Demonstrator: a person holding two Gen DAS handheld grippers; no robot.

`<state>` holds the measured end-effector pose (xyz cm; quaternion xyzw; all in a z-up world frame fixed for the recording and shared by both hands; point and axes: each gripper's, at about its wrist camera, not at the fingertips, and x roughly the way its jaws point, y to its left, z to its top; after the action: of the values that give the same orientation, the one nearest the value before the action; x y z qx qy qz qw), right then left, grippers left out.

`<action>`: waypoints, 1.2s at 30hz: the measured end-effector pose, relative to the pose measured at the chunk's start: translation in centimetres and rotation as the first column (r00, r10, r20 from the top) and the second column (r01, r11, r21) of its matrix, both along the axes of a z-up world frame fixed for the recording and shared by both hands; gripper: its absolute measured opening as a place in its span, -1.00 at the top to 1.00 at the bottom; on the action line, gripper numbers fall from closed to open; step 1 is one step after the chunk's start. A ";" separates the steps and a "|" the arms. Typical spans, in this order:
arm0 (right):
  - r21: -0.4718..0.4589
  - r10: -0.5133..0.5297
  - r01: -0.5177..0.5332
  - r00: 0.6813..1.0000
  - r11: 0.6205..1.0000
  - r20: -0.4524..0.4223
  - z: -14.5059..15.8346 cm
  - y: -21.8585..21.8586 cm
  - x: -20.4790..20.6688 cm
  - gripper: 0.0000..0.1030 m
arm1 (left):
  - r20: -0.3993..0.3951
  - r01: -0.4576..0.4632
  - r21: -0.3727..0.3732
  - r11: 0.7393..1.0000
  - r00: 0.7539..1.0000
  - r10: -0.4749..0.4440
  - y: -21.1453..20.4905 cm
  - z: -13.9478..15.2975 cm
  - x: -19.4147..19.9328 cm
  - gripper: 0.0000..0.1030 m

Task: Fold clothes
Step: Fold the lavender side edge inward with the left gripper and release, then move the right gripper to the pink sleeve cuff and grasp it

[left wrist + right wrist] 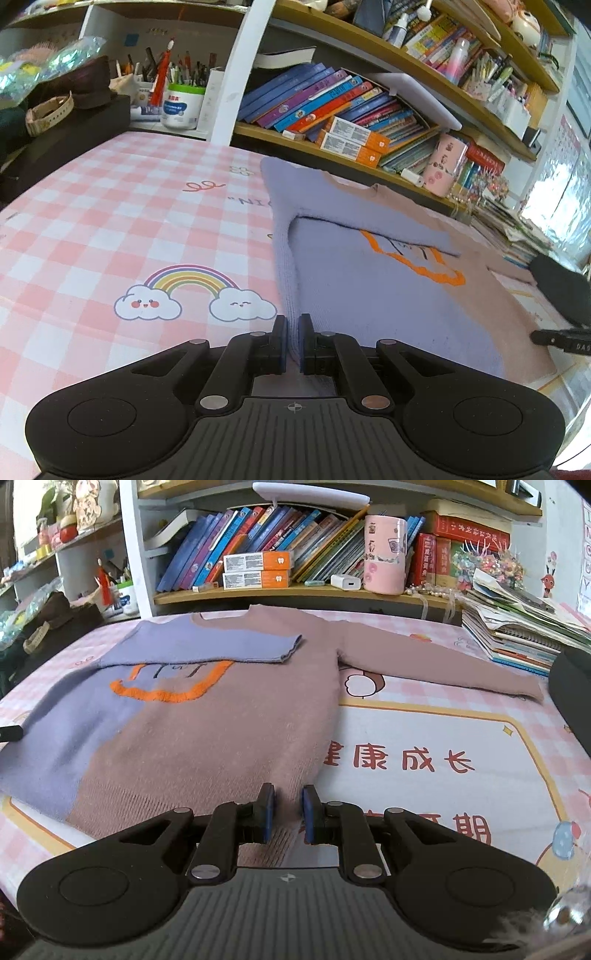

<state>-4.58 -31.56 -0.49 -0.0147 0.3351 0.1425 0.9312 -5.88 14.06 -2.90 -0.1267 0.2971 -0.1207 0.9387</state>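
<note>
Your left gripper [292,341] pinches the sweater [207,731] along its purple side edge, fingers pressed on the knit. Your right gripper [288,812] sits at the pink hem with fingers slightly spread, fabric between them. Flat on the worktop [424,738], the sweater has its purple sleeve [207,646] folded across the chest and its pink sleeve [436,664] reaching toward 2 o'clock. Beyond it, at 12 o'clock, stands the bookshelf [295,590].

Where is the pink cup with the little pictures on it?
In the right wrist view, the pink cup stands on the wooden shelf behind the sweater, right of the white charger.
</note>
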 end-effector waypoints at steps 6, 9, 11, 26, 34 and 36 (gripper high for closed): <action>-0.018 -0.060 0.061 0.997 0.998 0.053 0.9 -1.1 -0.1 -0.01 | 0.072 0.012 0.099 0.995 0.997 -0.019 -1.3 2.4 -0.4 0.56; 0.013 -0.106 0.105 0.992 0.994 0.068 1.4 -2.3 0.1 -0.24 | 0.102 0.036 0.141 0.989 0.994 -0.050 -2.6 2.9 -0.2 -0.35; 0.025 -0.142 0.140 0.987 0.990 0.072 1.5 -3.3 0.4 -0.34 | 0.114 0.054 0.167 0.984 0.991 -0.074 -3.4 2.8 0.0 -0.53; 0.097 -0.440 0.442 0.897 0.892 -0.038 2.7 -14.4 11.2 -0.37 | 0.110 0.152 0.269 0.951 0.976 -0.187 -6.6 1.9 1.6 -0.81; -0.043 -0.544 0.543 0.836 0.839 -0.067 1.7 -17.5 18.7 -0.34 | 0.100 0.162 0.288 0.944 0.975 -0.198 -6.8 1.4 1.7 -0.85; -0.050 -0.567 0.565 0.820 0.824 -0.079 1.3 -18.3 20.0 -0.30 | 0.103 0.171 0.297 0.940 0.972 -0.210 -6.9 1.4 1.6 -0.85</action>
<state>15.37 -49.86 0.77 0.0807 0.3678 -0.1437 0.9152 -4.26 7.12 -1.48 0.0478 0.2590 -0.1751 0.9487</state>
